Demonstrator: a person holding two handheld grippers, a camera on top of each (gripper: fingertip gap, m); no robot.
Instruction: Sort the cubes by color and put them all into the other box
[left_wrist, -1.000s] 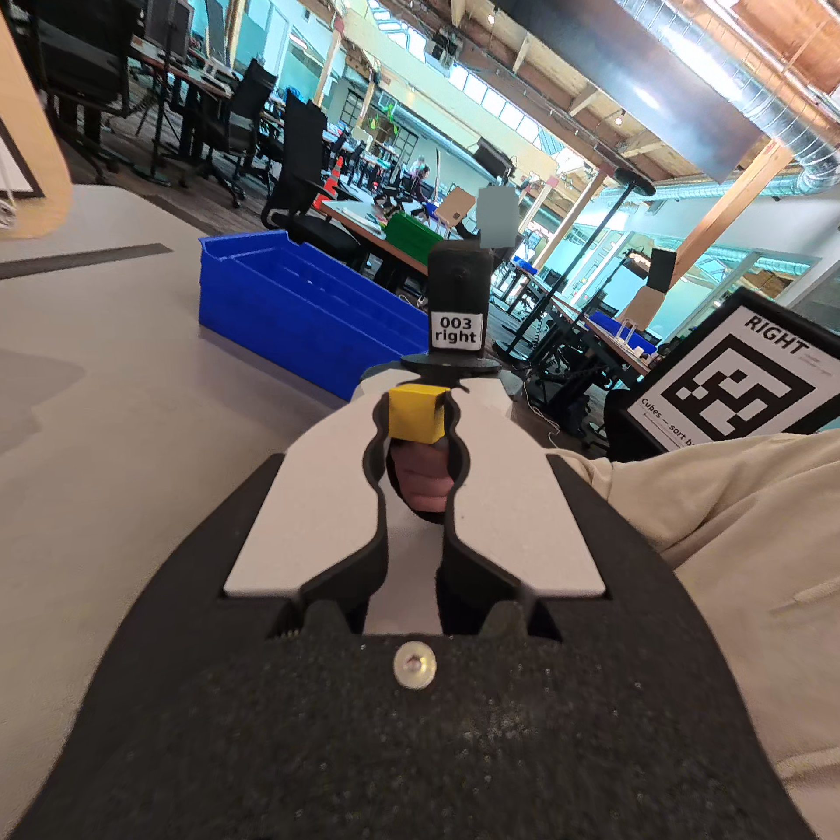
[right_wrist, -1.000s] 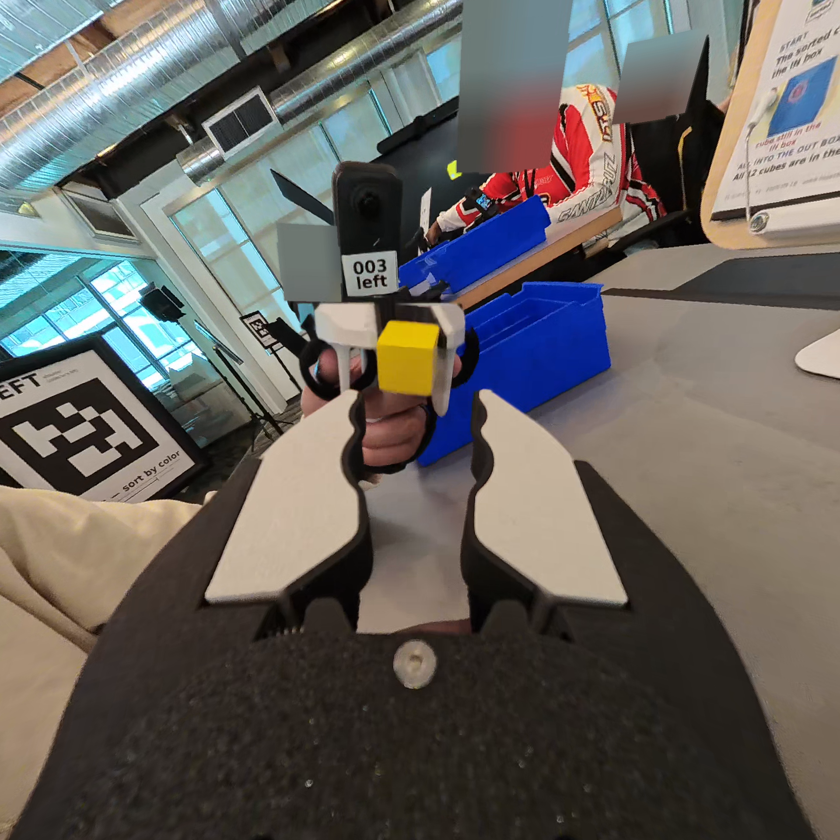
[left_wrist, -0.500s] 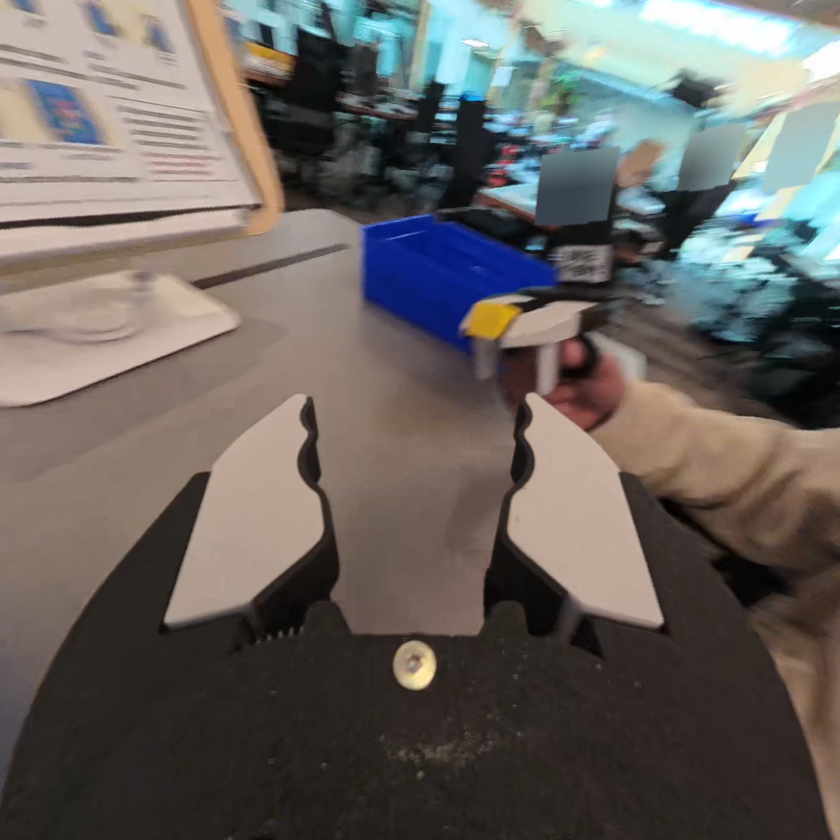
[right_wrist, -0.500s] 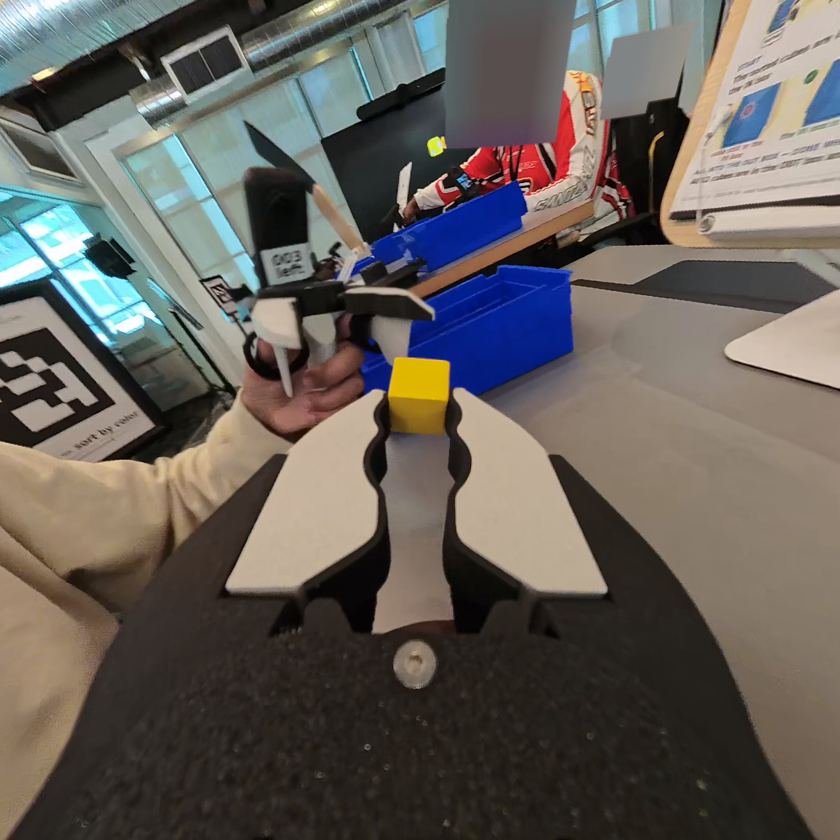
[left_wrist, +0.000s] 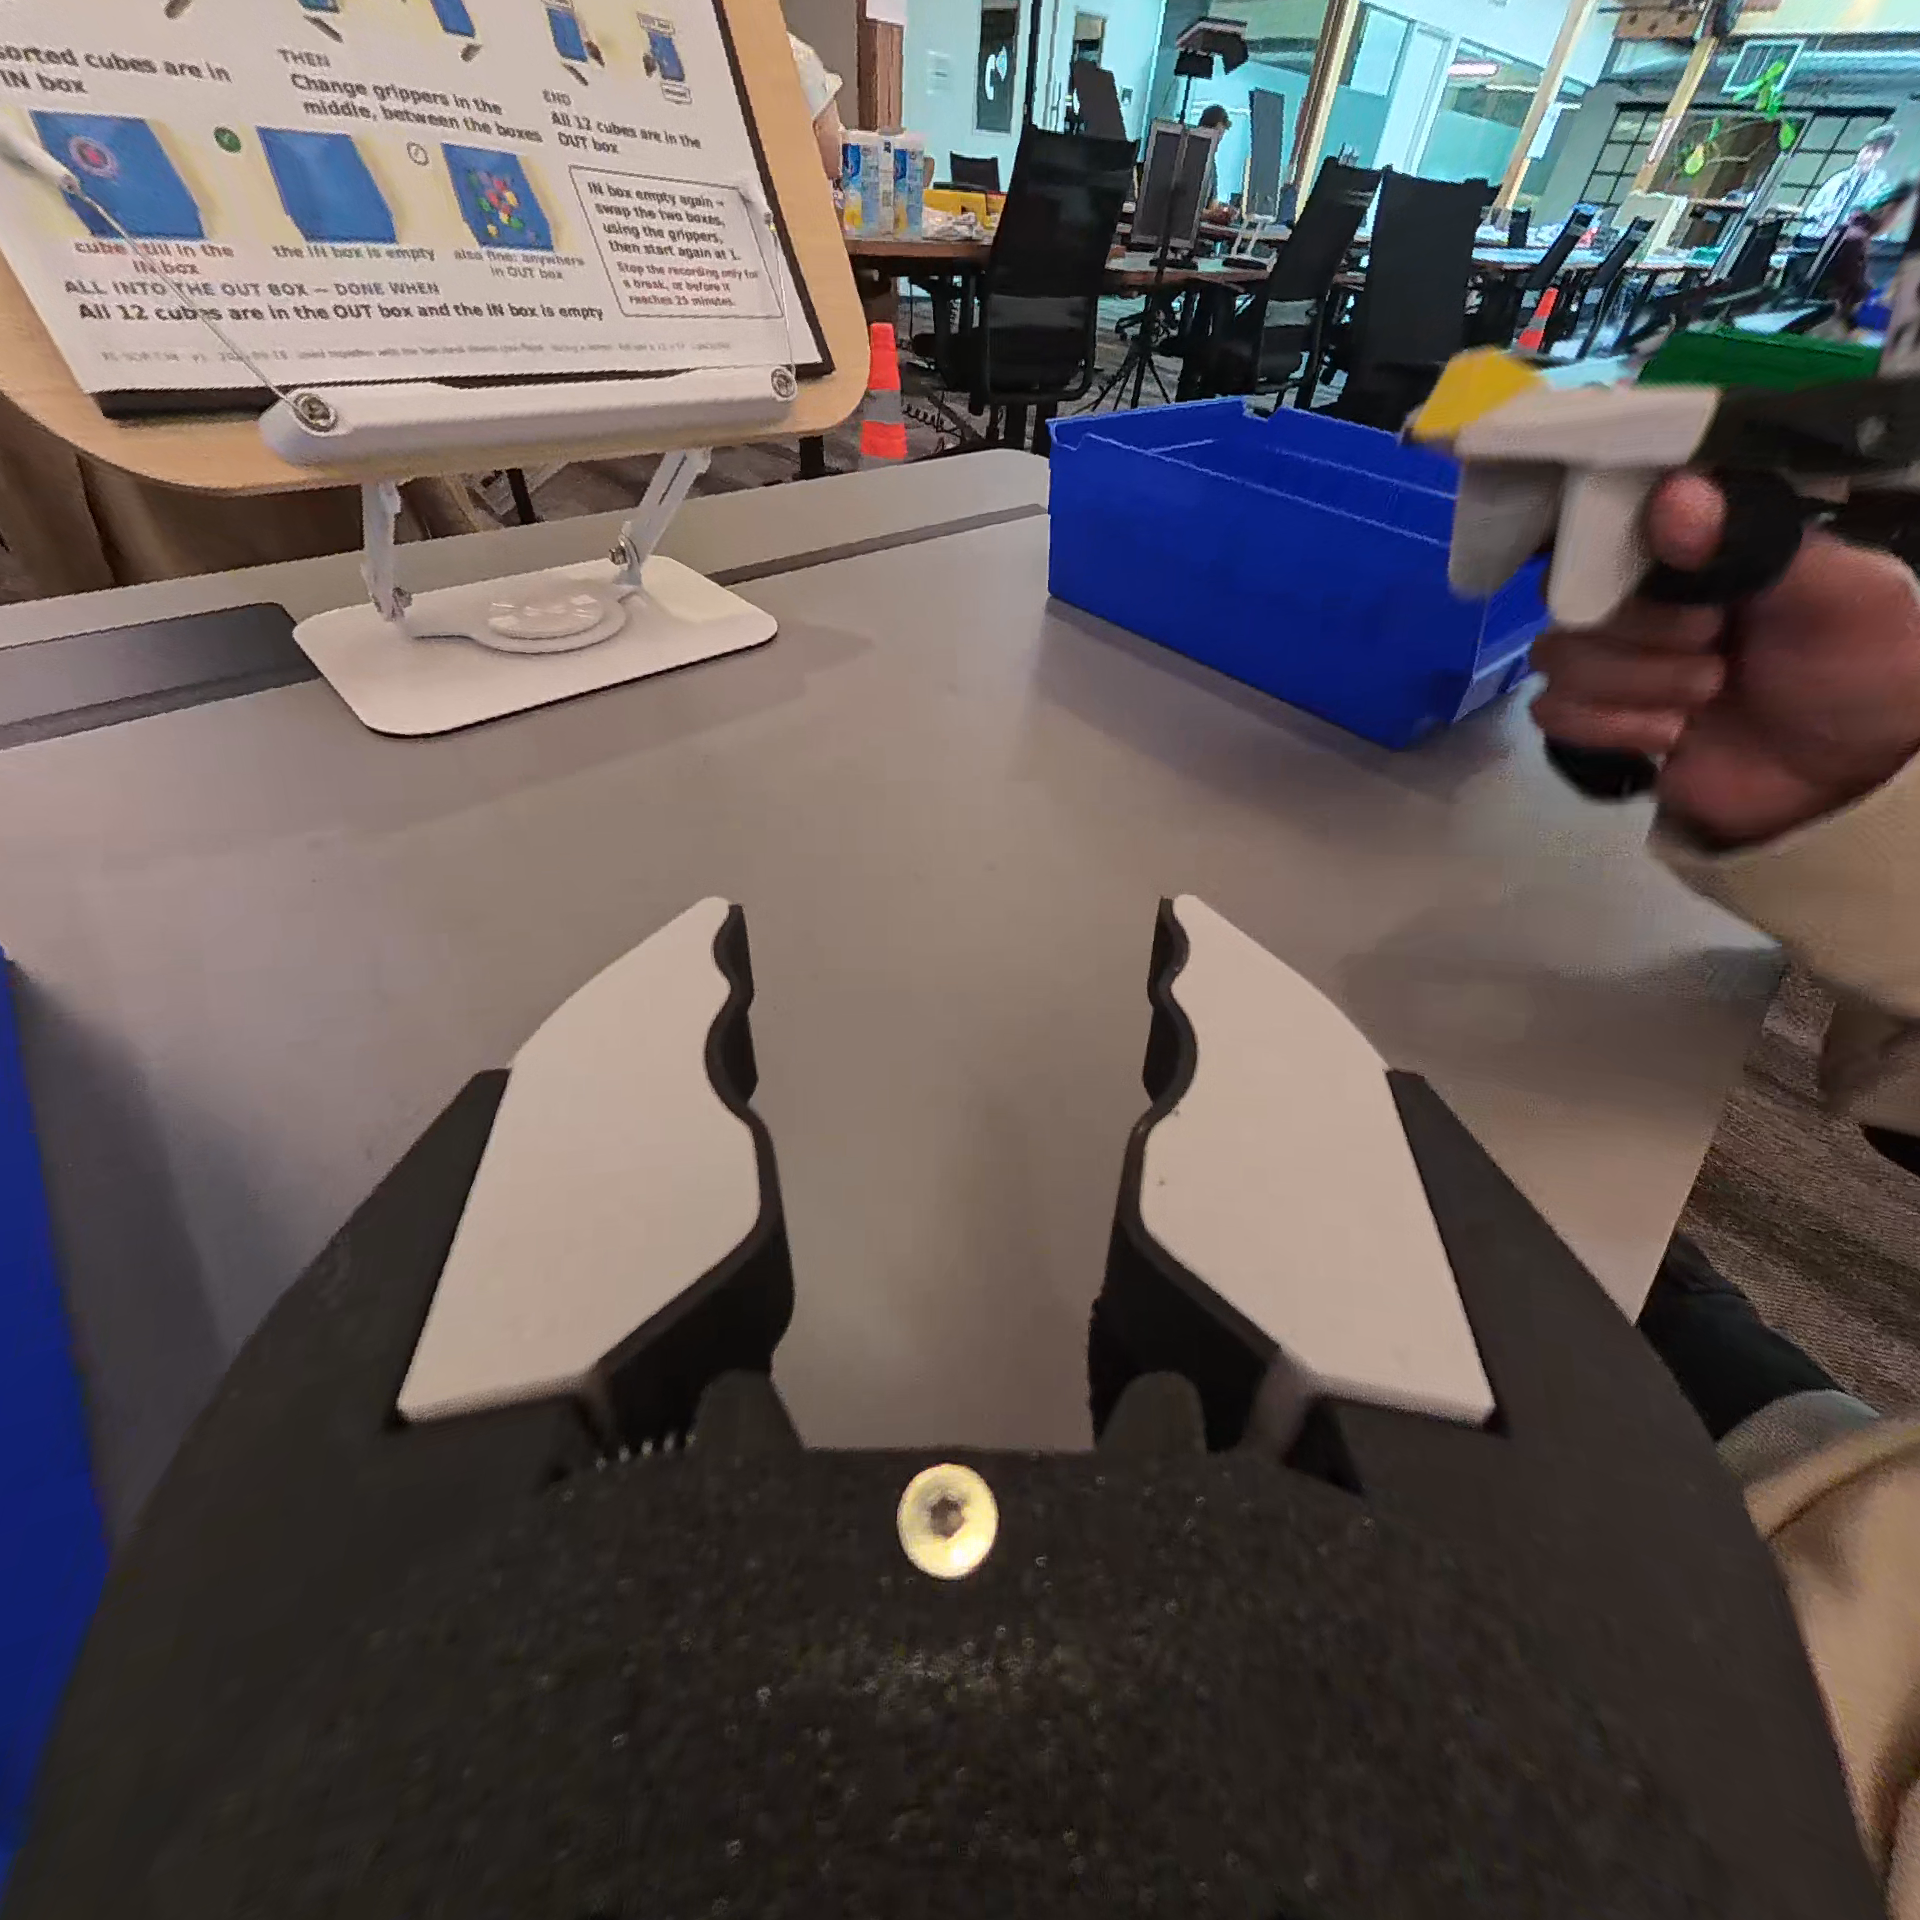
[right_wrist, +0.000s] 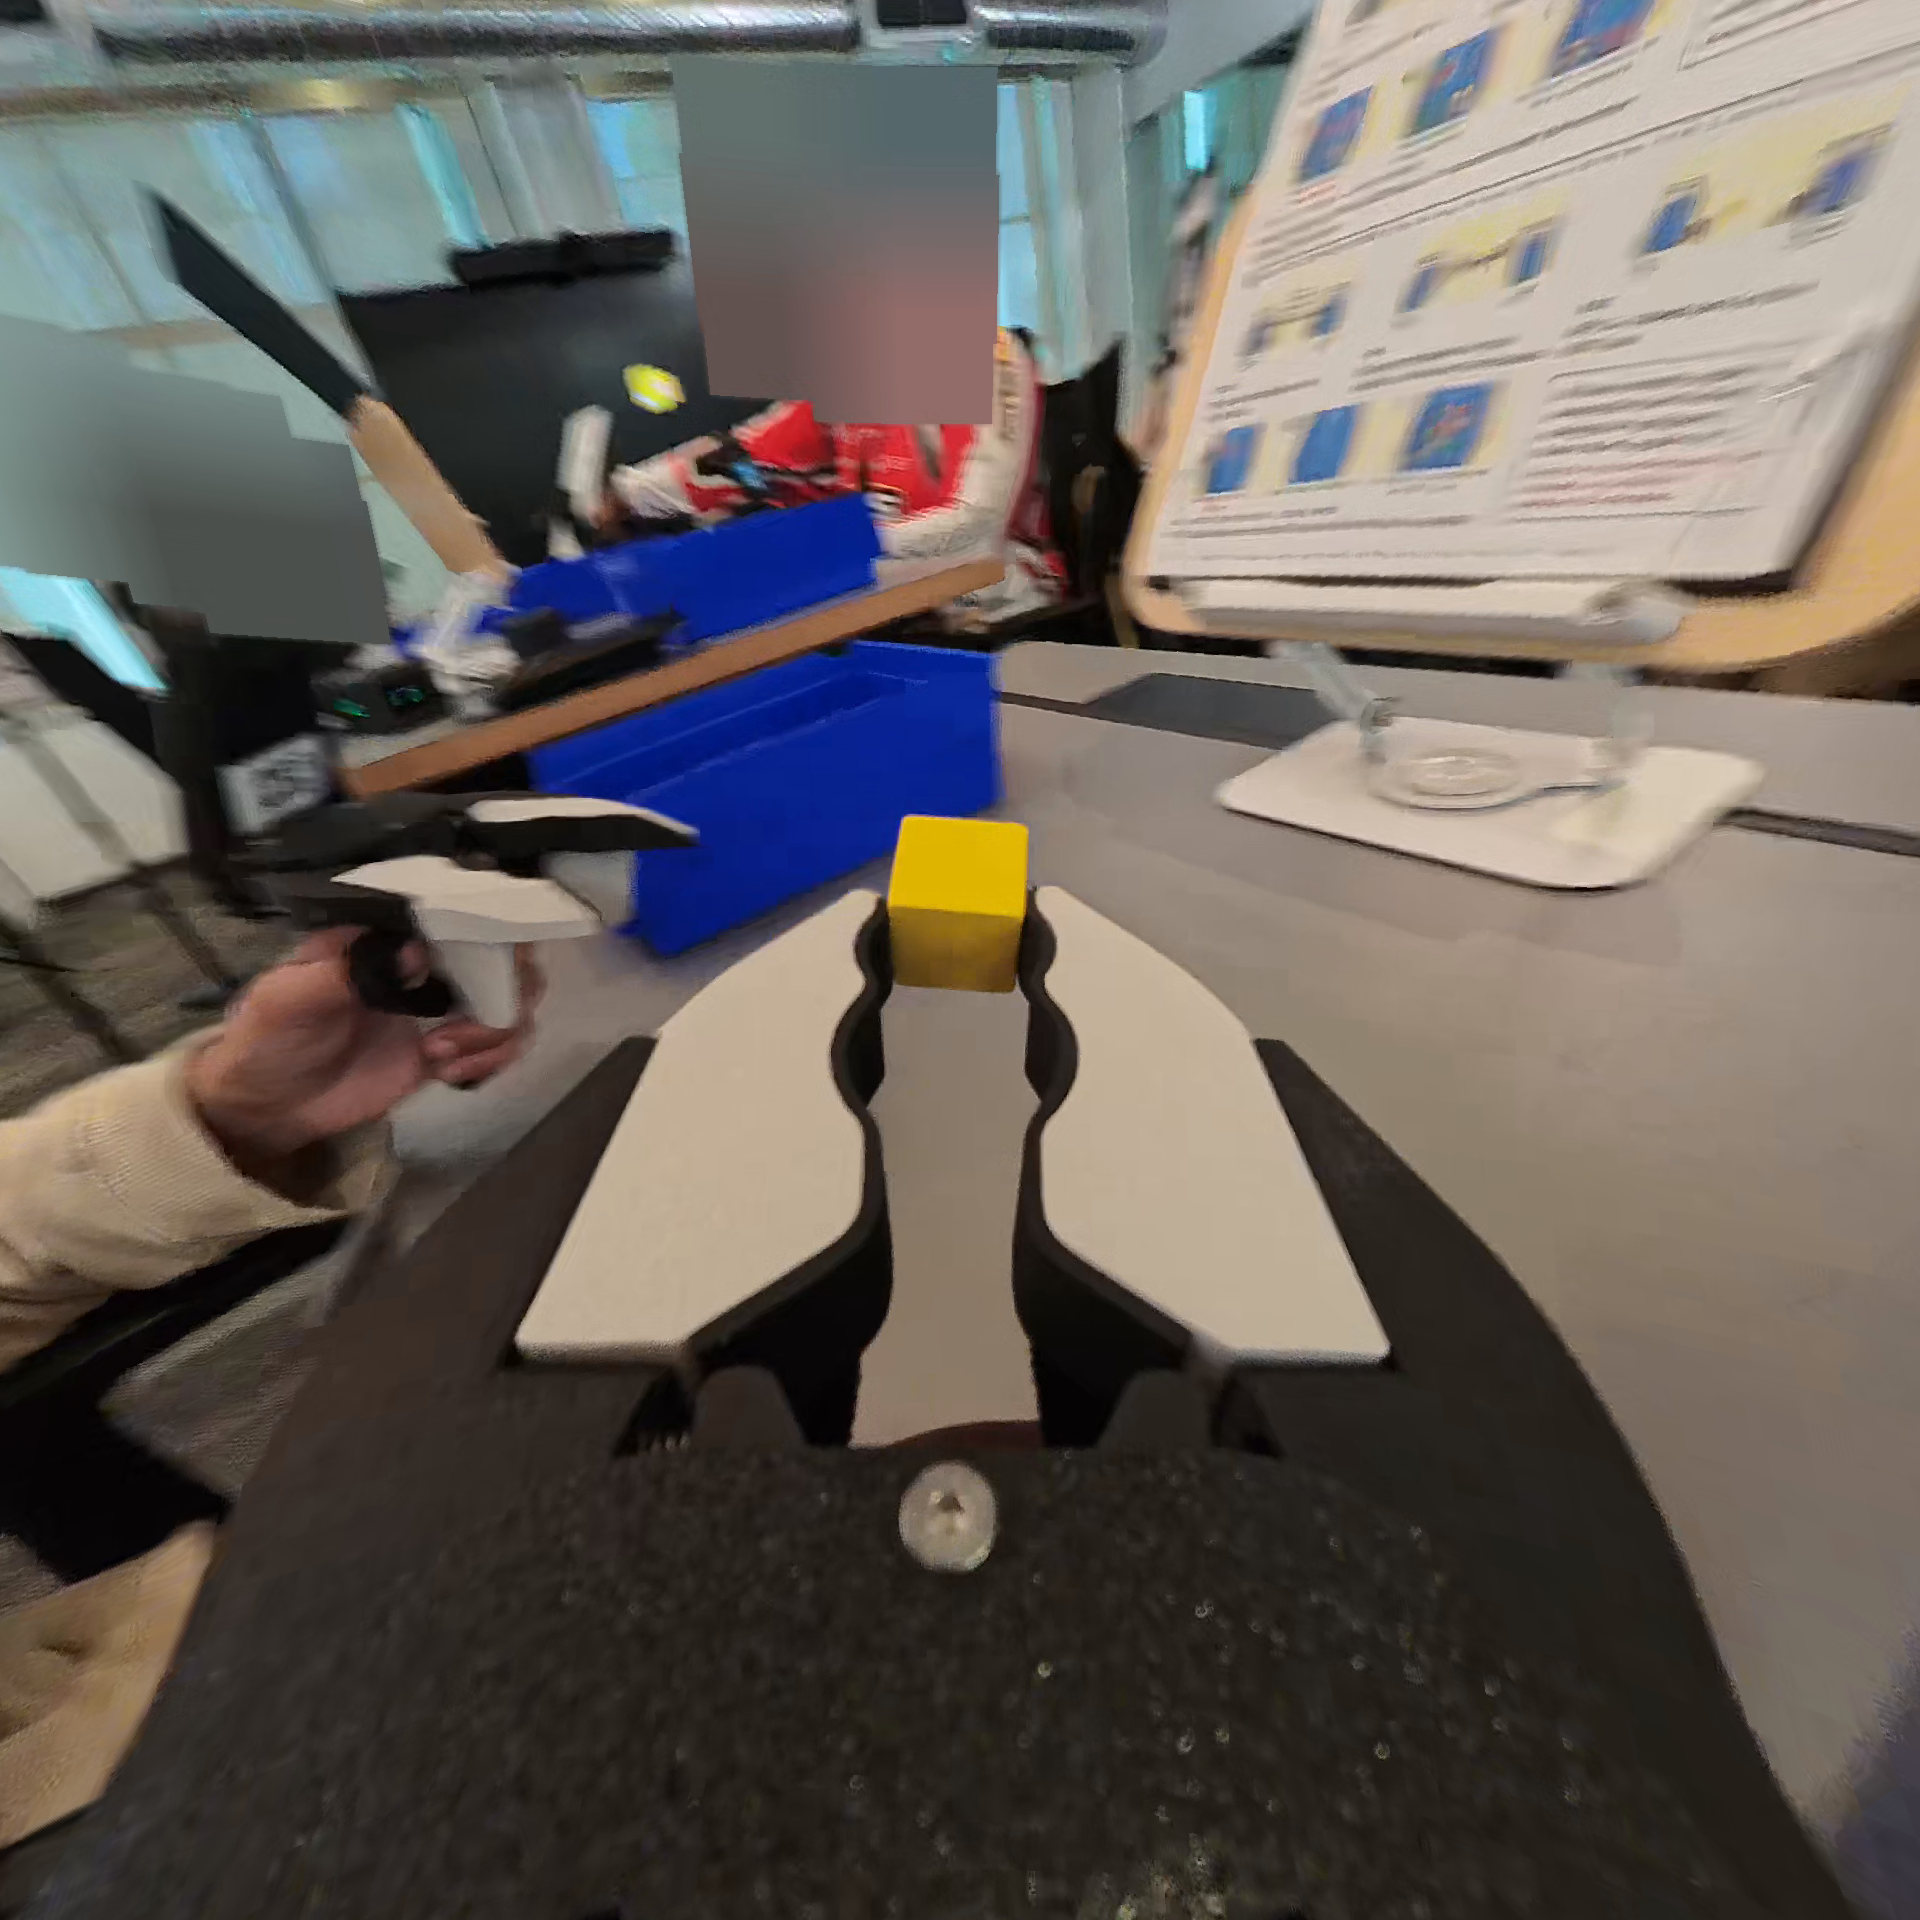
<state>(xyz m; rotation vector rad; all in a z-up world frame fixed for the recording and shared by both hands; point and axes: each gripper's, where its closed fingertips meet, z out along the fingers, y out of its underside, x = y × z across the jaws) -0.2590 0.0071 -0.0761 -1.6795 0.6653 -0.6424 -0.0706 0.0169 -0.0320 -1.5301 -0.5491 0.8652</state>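
My right gripper (right_wrist: 956, 920) is shut on a yellow cube (right_wrist: 958, 883) and holds it at its fingertips above the grey table (right_wrist: 1455, 1091). It also shows in the left wrist view (left_wrist: 1496, 416), at the upper right, with the cube (left_wrist: 1470, 395) in it, in front of a blue box (left_wrist: 1278, 551). My left gripper (left_wrist: 945, 914) is open and empty over the table's middle. It also shows in the right wrist view (right_wrist: 582, 862), at the left, near another blue box (right_wrist: 810, 790). I cannot see inside either box.
An instruction board on a white stand (left_wrist: 540, 644) is at the back of the table, also in the right wrist view (right_wrist: 1486, 800). A blue wall (left_wrist: 31, 1351) lies at the far left. The table edge (left_wrist: 1704, 1143) is to the right. Office chairs and desks are behind.
The yellow cube passed from my left gripper to my right one: the right shut on it and the left opened. Both grippers then swung apart to face the back of the table.
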